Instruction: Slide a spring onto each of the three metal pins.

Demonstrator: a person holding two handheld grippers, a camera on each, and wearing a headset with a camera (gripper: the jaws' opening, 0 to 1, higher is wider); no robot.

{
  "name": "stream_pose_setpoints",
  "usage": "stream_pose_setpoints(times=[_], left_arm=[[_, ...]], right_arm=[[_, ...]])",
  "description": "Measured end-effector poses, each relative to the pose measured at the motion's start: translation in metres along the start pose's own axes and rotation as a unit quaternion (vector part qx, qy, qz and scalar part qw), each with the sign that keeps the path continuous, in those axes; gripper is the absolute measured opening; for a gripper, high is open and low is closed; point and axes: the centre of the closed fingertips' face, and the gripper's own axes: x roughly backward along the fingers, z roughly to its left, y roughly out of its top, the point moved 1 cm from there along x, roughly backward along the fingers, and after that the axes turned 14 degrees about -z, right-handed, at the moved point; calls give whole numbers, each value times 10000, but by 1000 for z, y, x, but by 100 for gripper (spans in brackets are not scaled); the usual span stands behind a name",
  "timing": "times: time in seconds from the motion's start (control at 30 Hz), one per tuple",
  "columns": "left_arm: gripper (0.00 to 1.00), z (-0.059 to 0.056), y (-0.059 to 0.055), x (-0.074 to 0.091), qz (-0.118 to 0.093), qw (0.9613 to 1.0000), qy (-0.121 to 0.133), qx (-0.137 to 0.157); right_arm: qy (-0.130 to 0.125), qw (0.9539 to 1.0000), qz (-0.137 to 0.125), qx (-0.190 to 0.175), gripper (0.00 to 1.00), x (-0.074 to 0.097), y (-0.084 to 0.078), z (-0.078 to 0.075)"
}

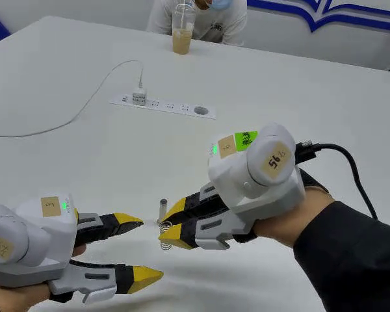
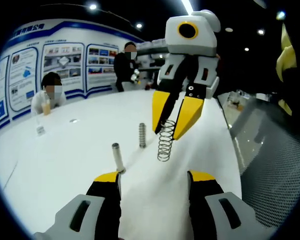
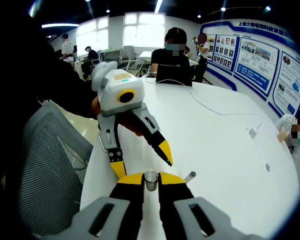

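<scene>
On the white table a bare metal pin stands upright just beyond my right gripper, which is shut on a small spring held upright at its yellow tips. The right gripper view shows the spring clamped between the jaws, with the pin just to its right. In the left gripper view the bare pin stands near, and behind it a second pin carries a spring. The held spring hangs right of both. My left gripper is open, nothing between its jaws.
A white power strip with a plugged cable lies mid-table. A cup with a drink stands at the far edge in front of a seated person. A grey mesh chair is beside the table's near edge.
</scene>
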Motion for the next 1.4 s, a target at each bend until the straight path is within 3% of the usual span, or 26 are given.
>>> stream_pose_setpoints(times=[0.37, 1.07, 1.4], left_arm=[[63, 4, 1, 2, -44, 9998, 135, 132], [73, 6, -1, 2, -21, 9994, 256, 235], [75, 6, -2, 2, -17, 9994, 247, 250]], right_arm=[[-163, 9999, -35, -40, 12, 5, 1, -9], [-853, 9957, -312, -183, 12, 13, 11, -47], [-991, 9940, -410, -204, 12, 8, 16, -59]])
